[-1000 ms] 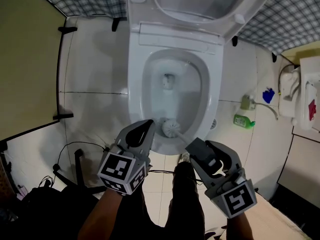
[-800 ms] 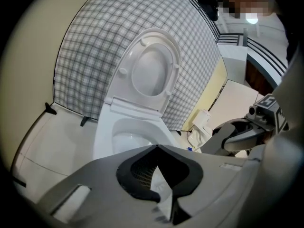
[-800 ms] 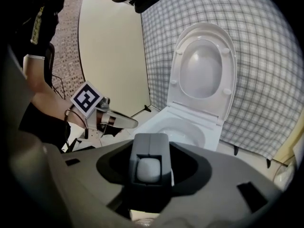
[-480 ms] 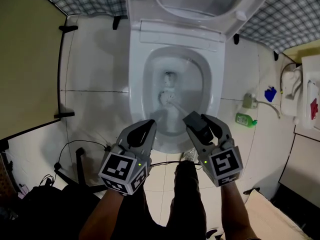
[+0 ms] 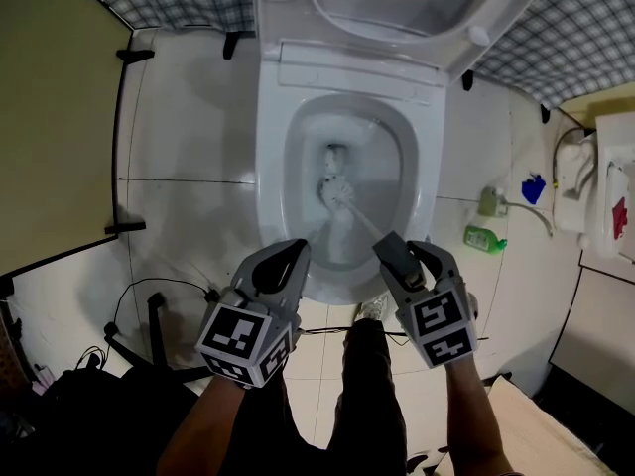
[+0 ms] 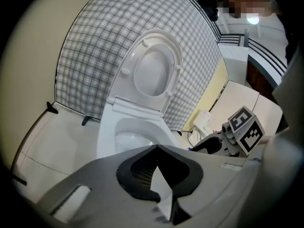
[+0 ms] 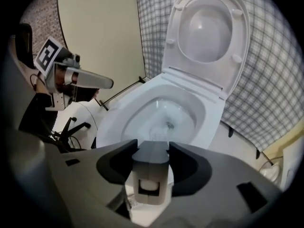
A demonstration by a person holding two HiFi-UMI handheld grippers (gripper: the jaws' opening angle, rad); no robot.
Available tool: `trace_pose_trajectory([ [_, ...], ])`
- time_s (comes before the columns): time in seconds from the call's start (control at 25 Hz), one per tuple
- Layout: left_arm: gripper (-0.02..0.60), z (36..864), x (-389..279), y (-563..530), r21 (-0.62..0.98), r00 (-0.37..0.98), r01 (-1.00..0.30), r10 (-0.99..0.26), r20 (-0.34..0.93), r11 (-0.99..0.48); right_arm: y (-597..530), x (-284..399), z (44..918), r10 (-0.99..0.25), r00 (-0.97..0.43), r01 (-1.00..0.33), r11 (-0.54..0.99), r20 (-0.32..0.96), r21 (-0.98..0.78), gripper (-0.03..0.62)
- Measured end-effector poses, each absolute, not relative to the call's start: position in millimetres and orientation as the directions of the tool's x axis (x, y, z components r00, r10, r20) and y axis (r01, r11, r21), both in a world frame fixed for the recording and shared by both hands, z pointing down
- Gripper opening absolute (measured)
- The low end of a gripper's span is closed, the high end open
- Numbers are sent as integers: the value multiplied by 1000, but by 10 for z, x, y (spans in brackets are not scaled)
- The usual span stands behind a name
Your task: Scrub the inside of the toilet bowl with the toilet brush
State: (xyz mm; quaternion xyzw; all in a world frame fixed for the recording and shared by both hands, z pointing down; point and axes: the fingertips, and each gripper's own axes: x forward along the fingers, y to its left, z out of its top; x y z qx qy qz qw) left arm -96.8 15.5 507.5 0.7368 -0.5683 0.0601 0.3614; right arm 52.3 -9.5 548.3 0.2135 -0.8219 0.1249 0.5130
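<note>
Now, brush: we have its head [image 5: 334, 188] down inside the bowl [image 5: 298, 167], low on the white wall just beside the drain hole. We cannot tell whether the bristles press the porcelain.
Shaft [image 5: 363, 223]: a thin pale rod slanting from the head up over the near rim to our right gripper.
Right gripper [image 5: 405, 253]: clamped on the dark block handle [image 7: 150, 161], its jaws held wide by the block, pointing steeply down into the bowl.
Left gripper [image 5: 288, 256]: jaws together with nothing in them, hovering by the near rim, apart from the brush.
Seat [image 5: 283, 18]: tipped up, out of the way.
Weight: we judge the brush light and plastic, so one gripper should manage it.
Stiffness: the handle looks rigid. The thin shaft probably flexes a little under a hard push, and the bristles look soft and springy.
Slip: wet porcelain is slick, so the head may skate. The handle's flat sides should resist twisting in the jaws.
Hold: we would grip the block, as now, not the shaft, which could roll.
</note>
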Motion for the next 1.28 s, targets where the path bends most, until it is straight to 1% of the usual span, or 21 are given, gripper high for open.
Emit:
trace_pose_trajectory([
  [0.16,9,5069,-964,160,468,358,-877,-792,495,-103,55,598,5375,-208,-314,-370,925,926,82,219],
  [0.44,9,5091,-1006,227,476,354,-875,-793,497,-92,92,669,4791,-213,-202,-49,977,956,207,219],
  [0.56,9,5063,-993,239,485,353,-870,-797,490,-86,-38,693,4781,-232,-159,18,971,960,238,219],
  [0.68,9,5022,-950,247,491,362,-866,-798,482,-96,-209,700,4969,-245,-129,8,969,961,248,219],
  [0.8,9,5023,-941,269,495,363,-864,-798,481,-96,-392,601,5177,-270,-143,-52,963,952,265,221],
  [1.08,9,5049,-1015,301,483,355,-871,-796,490,-90,-882,154,5033,-407,-321,-274,904,855,327,221],
  [1.28,9,5057,-1032,274,482,352,-872,-796,493,-87,-1004,-138,4649,-483,-413,-290,873,772,391,219],
])
